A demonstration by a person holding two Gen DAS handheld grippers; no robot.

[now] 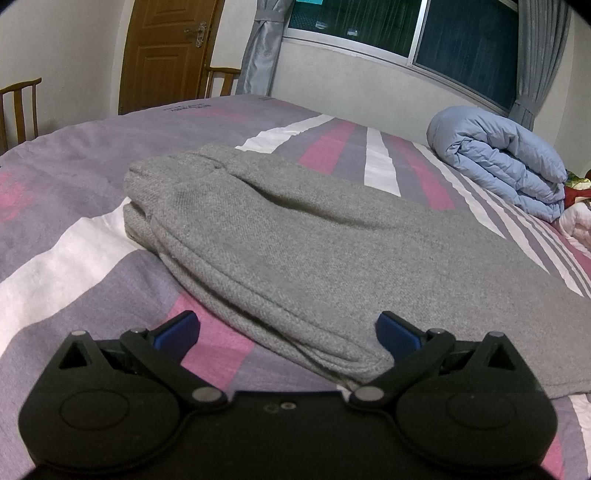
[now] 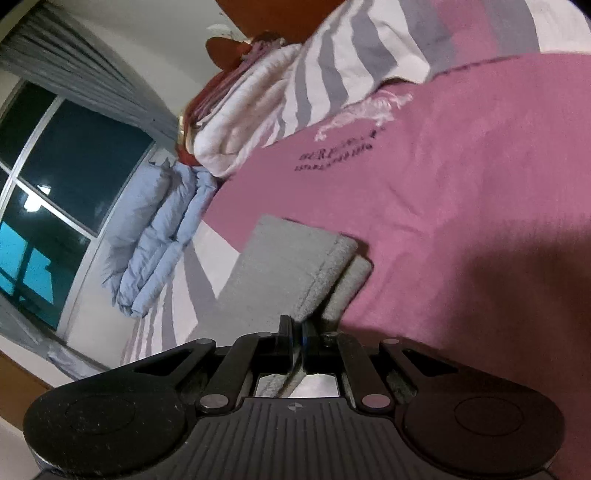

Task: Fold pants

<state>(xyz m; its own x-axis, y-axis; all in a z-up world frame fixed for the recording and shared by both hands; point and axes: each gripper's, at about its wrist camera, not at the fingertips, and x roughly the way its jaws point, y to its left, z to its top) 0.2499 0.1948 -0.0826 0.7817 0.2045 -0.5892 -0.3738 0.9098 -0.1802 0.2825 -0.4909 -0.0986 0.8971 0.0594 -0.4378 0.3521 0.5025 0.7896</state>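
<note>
Two sets of tongs were in view, one per wrist camera. The left tongs (image 1: 287,330) sat at the bottom centre of the left wrist view with both blue pads spread wide apart and nothing between them. The left pad hovered over the striped bed cover (image 1: 66,177); the right pad was over or against the near edge of the grey pants (image 1: 295,240), contact not resolvable.

The pants lay on the bed in the middle of that frame, folded into a layered stack. Stacked edges showed along the left and near sides, with a seam line running along the near edge. The fabric extended toward the lower right of the frame.

In the right wrist view the right tongs (image 2: 297,330) were at bottom centre, fingers pressed together and clamped on a fold of the same grey fabric. The pants (image 2: 280,266) ran from the pinch point up toward the frame centre, ending in a doubled edge with two layers visible on the right side. That view was strongly tilted; the pink area of the bed cover (image 2: 461,192) with dark printed lettering filled the right half.

A rolled light blue quilt (image 1: 502,158) lay on the bed at the right of the left view, well apart from the pants. A window (image 1: 424,29) with grey curtains crossed the top, and a wooden door (image 1: 166,48) stood at upper left.
</note>
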